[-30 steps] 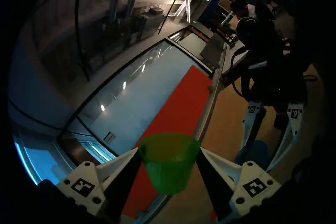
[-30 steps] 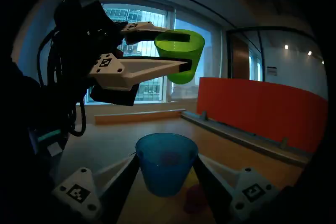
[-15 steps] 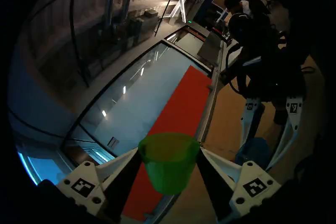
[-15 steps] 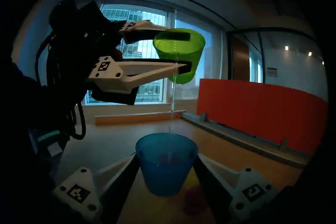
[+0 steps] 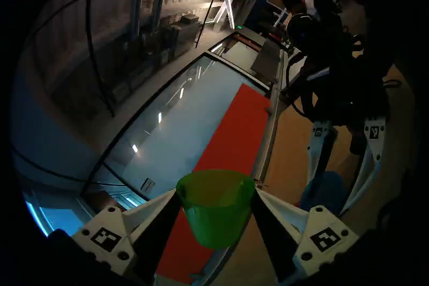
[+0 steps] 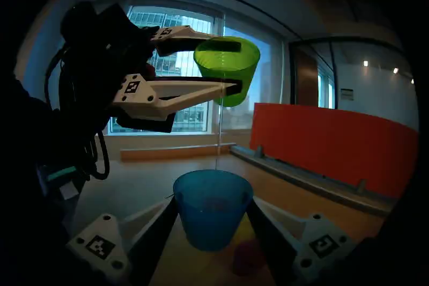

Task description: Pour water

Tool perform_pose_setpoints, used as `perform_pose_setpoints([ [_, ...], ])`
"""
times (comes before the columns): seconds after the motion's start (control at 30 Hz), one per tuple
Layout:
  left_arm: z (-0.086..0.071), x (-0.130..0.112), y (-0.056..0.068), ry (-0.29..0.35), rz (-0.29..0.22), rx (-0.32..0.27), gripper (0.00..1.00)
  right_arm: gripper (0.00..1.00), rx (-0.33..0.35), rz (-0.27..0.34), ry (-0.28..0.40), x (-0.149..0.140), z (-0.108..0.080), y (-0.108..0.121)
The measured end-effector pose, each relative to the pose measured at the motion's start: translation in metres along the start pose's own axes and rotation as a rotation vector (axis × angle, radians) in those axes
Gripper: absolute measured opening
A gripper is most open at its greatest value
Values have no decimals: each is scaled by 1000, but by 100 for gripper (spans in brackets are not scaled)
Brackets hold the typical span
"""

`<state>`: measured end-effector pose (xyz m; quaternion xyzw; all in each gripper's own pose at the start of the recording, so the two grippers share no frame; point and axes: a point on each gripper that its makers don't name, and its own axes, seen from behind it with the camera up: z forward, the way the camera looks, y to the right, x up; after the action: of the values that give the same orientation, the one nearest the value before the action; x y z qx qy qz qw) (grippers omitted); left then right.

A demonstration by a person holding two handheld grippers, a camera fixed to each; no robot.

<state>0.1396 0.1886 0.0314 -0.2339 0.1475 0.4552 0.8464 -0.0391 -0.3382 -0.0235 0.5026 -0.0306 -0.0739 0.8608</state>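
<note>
My left gripper is shut on a translucent green cup. In the right gripper view the green cup hangs high and tilted in the left gripper. A thin stream of water falls from the green cup into the blue cup below. My right gripper is shut on that blue cup, held upright above the wooden table. In the left gripper view the right gripper and the blue cup appear lower right.
An orange partition with a grey rail runs along the table's right side. Large windows stand behind. A small pink thing lies on the table under the blue cup. A hand and dark cables sit behind the left gripper.
A second ago no water fell; the green cup has tipped a little more and a thin stream now runs from it into the blue cup.
</note>
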Motion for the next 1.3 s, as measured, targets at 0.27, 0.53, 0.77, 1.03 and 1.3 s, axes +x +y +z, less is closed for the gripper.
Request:
perform_pose_setpoints([
  [0.27,-1,6,-1,8,25,1,86,89,-1,-6,-1,1,-2,0],
  [0.53,-1,11,-1,16,48,2,86,89,-5,-13,2,3,-4,0],
  [0.77,0,15,-3,19,67,5,86,89,-7,-18,2,4,-6,0],
  [1.03,2,17,-4,24,84,11,86,89,-9,-24,2,5,-8,1],
  [1.3,4,20,-5,29,115,6,86,89,-8,-26,3,5,-8,1],
])
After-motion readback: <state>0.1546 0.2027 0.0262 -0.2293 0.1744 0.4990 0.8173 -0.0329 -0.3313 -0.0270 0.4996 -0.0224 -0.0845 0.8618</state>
